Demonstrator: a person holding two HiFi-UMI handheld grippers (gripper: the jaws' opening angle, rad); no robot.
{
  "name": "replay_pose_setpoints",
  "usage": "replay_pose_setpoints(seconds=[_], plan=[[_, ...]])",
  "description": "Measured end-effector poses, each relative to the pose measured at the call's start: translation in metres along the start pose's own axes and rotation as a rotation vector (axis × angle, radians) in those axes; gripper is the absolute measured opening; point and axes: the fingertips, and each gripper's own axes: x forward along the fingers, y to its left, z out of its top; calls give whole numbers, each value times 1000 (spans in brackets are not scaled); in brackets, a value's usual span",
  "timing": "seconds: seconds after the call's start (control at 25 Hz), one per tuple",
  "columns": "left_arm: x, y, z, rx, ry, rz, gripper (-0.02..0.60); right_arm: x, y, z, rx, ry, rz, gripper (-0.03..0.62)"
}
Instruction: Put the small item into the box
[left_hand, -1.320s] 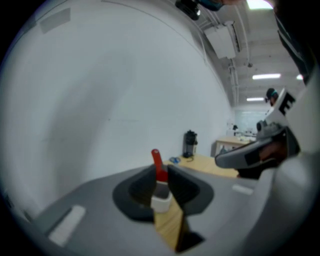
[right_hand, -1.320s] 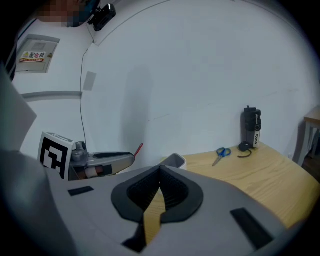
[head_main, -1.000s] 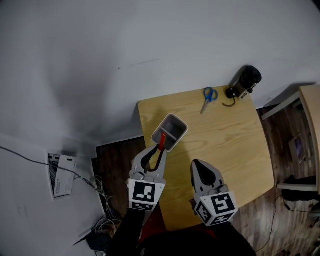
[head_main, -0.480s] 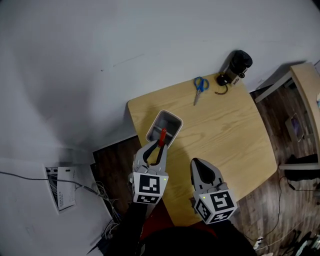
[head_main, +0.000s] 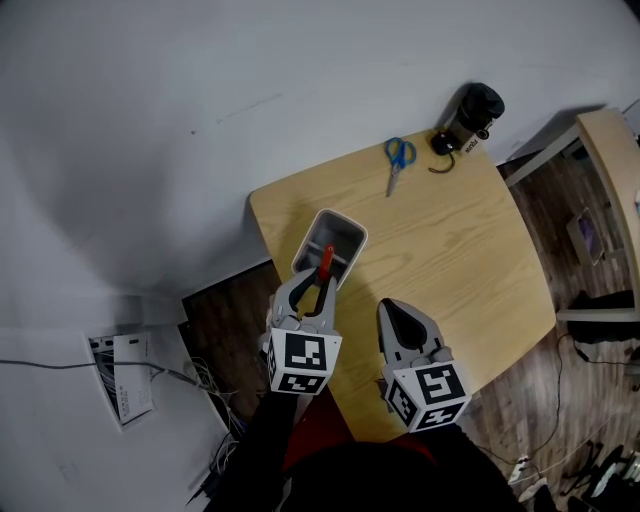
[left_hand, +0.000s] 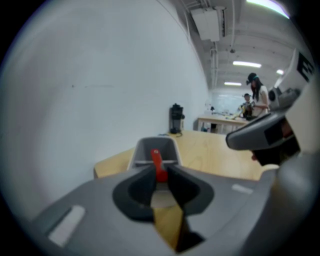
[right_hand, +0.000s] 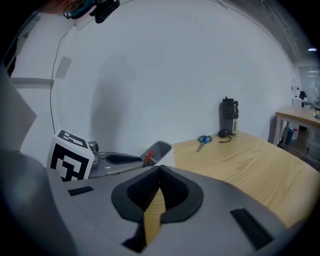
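1. We see the left gripper (left_hand: 160, 175) clamped on the small red item (left_hand: 158, 164), whose tip is over the near end of the grey box (head_main: 352, 232).
2. Right gripper (right_hand: 159, 172) at its 3 o'clock: jaws closed, nothing between.
3. Scissors (head_main: 397, 160) and black bottle (head_main: 472, 112) lie at 1 o'clock from the box, on the table (head_main: 460, 270).

We cannot see the lower end of the red item (left_hand: 158, 164): it sinks between the pinched tips of the left gripper (left_hand: 160, 172). Just beyond those tips, the near wall and floor of the box (left_hand: 141, 150) are hidden behind the claw. Far to the claw's right, standing people (left_hand: 255, 95) are too small and blurred to make out. From the head view, a side table (head_main: 615, 170) well right of the right gripper (head_main: 392, 308) is cut off by the edge.
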Motion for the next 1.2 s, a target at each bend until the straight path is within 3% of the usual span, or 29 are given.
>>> replay_pose_setpoints(seconds=[0.56, 1.2], plan=[[7, 2, -7, -25, 50, -24, 75, 20, 2, -7, -7, 53, -11, 8], [6, 1, -6, -46, 74, -27, 101, 6, 2, -10, 1, 54, -11, 8]])
